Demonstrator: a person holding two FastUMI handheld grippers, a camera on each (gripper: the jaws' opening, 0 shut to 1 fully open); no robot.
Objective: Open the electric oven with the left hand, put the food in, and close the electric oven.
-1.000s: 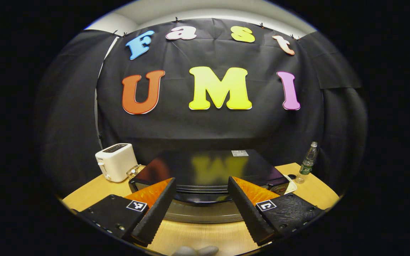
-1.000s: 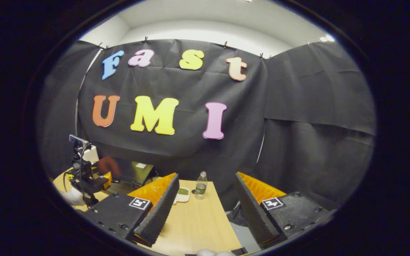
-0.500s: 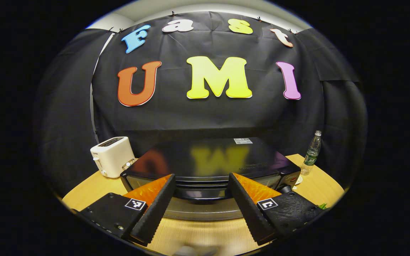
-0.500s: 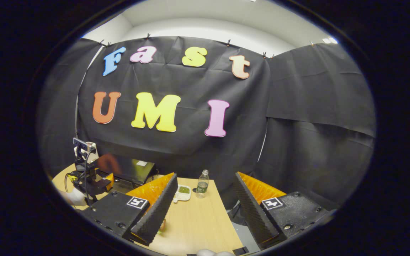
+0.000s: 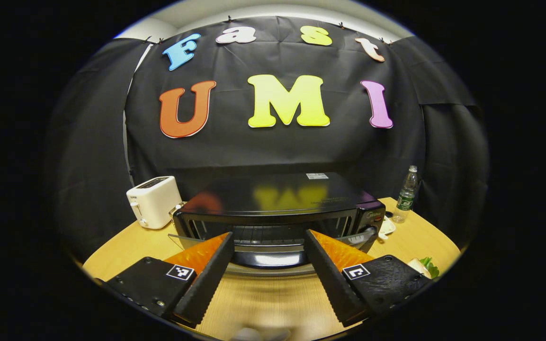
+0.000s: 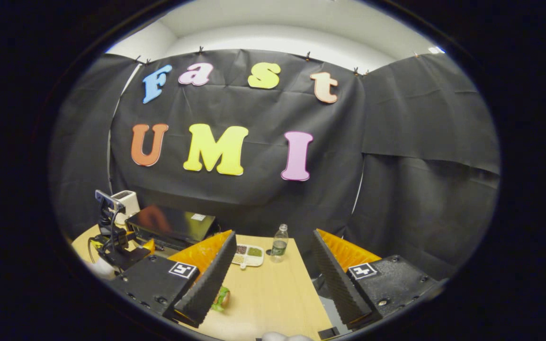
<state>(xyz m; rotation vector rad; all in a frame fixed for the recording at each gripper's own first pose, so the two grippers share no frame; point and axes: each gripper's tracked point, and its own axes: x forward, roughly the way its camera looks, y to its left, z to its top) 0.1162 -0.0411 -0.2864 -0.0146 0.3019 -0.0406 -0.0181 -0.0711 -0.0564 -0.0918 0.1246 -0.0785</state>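
Left hand-held gripper (image 5: 267,279) spread wide, empty, lower centre, facing electric oven (image 5: 277,213) whose door hangs lowered. Right hand-held gripper (image 6: 268,284) wide, empty; food (image 6: 220,299) on counter (image 6: 273,293) beside it, ready for pickup.

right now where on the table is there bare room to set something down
Bare wood lies in front of the oven, between it and the left gripper, and along the table's right side near the right gripper. Crowded: the far right end with the water bottle and divided dish, and the toaster corner.
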